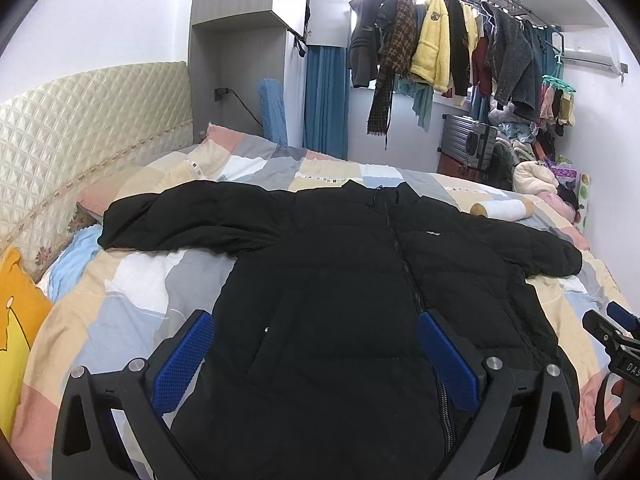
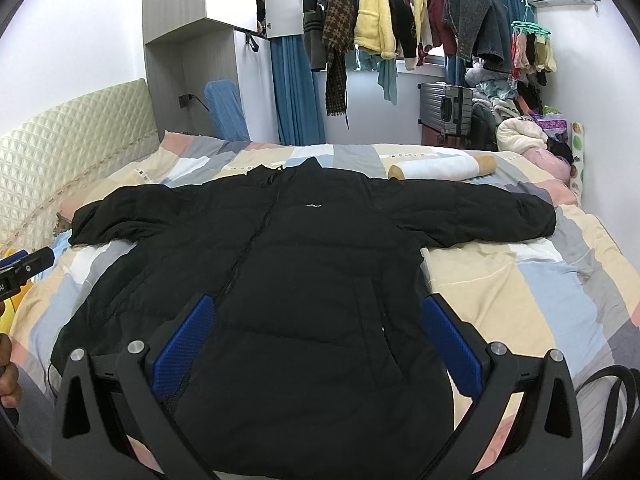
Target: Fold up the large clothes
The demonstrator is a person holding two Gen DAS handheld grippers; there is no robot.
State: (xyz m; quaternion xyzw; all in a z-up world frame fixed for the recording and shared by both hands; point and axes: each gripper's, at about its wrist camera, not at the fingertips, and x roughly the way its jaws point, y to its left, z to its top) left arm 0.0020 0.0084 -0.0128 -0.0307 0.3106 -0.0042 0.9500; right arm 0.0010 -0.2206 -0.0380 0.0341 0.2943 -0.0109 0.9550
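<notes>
A black puffer jacket (image 1: 340, 264) lies flat and zipped on the patchwork bedspread (image 1: 132, 280), collar away from me, both sleeves spread out sideways. It also fills the middle of the right wrist view (image 2: 304, 264). My left gripper (image 1: 316, 320) is open and empty, hovering over the jacket's lower left half near the hem. My right gripper (image 2: 318, 304) is open and empty above the jacket's lower right half. The right gripper also shows at the edge of the left wrist view (image 1: 616, 328), and the left gripper at the edge of the right wrist view (image 2: 28, 266).
A quilted cream headboard (image 1: 68, 128) stands at the left. A yellow pillow (image 1: 16, 320) lies at the bed's left edge. A rolled bolster (image 2: 444, 168) lies beyond the right sleeve. Hanging clothes (image 1: 432, 44), a grey suitcase (image 1: 468, 140) and a clothes pile (image 2: 532, 128) stand at the back.
</notes>
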